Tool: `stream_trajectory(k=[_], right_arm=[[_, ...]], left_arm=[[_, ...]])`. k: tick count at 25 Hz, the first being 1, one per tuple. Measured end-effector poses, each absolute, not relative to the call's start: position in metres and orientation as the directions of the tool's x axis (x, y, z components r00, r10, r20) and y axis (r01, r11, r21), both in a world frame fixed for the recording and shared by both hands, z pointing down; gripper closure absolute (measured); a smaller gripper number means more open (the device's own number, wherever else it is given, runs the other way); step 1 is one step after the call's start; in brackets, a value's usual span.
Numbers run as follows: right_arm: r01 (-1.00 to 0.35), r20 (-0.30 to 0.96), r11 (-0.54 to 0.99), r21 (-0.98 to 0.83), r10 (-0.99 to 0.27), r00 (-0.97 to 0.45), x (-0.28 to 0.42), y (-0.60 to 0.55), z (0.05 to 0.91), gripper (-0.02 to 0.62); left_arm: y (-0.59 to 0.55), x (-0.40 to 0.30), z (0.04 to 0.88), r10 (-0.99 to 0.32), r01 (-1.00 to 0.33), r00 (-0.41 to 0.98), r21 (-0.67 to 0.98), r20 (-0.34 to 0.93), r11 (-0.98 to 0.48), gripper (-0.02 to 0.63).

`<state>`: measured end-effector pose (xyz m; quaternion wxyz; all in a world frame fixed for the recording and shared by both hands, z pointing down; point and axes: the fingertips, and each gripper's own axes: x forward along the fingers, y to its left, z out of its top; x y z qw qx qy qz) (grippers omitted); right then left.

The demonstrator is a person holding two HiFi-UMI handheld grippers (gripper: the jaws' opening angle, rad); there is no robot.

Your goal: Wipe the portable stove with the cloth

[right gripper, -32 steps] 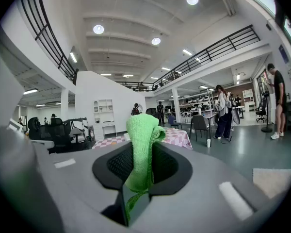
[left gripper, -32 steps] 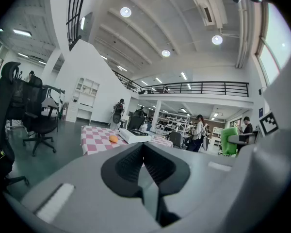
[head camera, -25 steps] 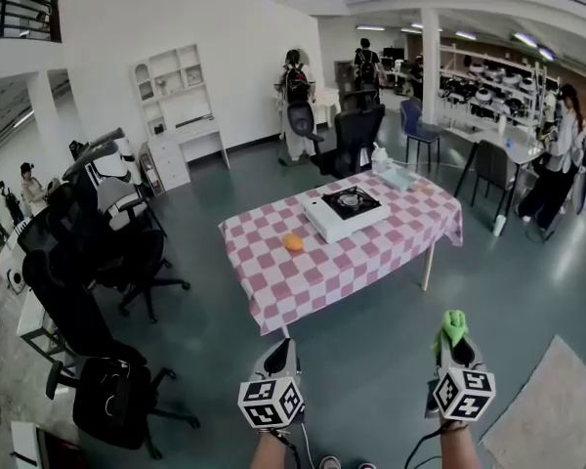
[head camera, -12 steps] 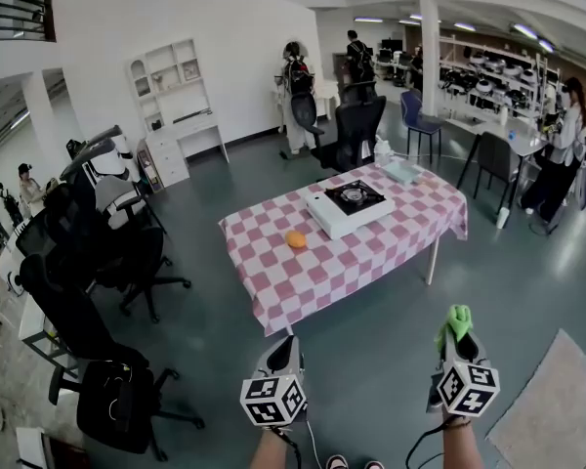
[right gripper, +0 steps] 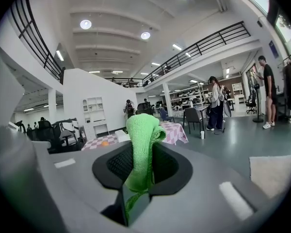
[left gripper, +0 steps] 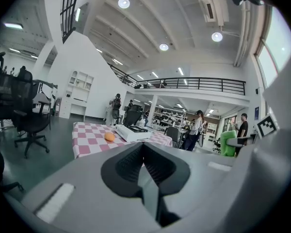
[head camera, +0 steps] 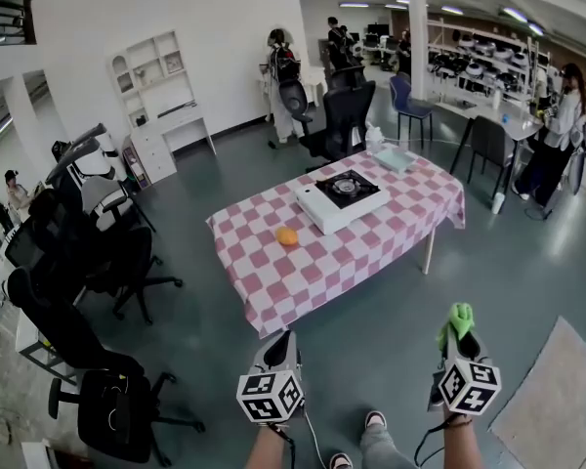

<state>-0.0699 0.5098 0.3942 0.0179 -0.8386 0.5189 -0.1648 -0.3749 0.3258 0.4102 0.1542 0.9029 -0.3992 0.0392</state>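
A white portable stove (head camera: 340, 200) with a black burner top sits on a table with a pink-and-white checked cloth (head camera: 303, 272), well ahead of me across the floor. The stove (left gripper: 131, 131) also shows small in the left gripper view. My right gripper (head camera: 458, 332) is shut on a green cloth (head camera: 458, 319), which sticks up out of the jaws; the cloth (right gripper: 141, 144) fills the middle of the right gripper view. My left gripper (head camera: 279, 352) is shut with nothing between its jaws. Both grippers hang over the floor, short of the table.
An orange ball-like thing (head camera: 287, 235) lies on the table left of the stove. Black office chairs (head camera: 88, 262) crowd the left side. A pale rug (head camera: 557, 399) lies at the right. People stand at the back and right (head camera: 557, 135). A white shelf unit (head camera: 156, 106) lines the wall.
The table has drawn slightly nearer and shifted left in the head view as I step forward; my feet now show at the bottom. Both grippers keep their hold and pose.
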Motion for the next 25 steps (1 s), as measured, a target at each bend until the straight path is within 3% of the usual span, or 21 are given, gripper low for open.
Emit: stream_trajectory(k=[25], right_arm=[[-0.896, 0.274, -0.388, -0.215, -0.905, 0.326, 0.12, 0.302, 0.396, 0.505]], left_arm=[[0.139, -0.187, 0.396, -0.744, -0.758, 0.645, 0.266, 0.174, -0.595, 0.606]])
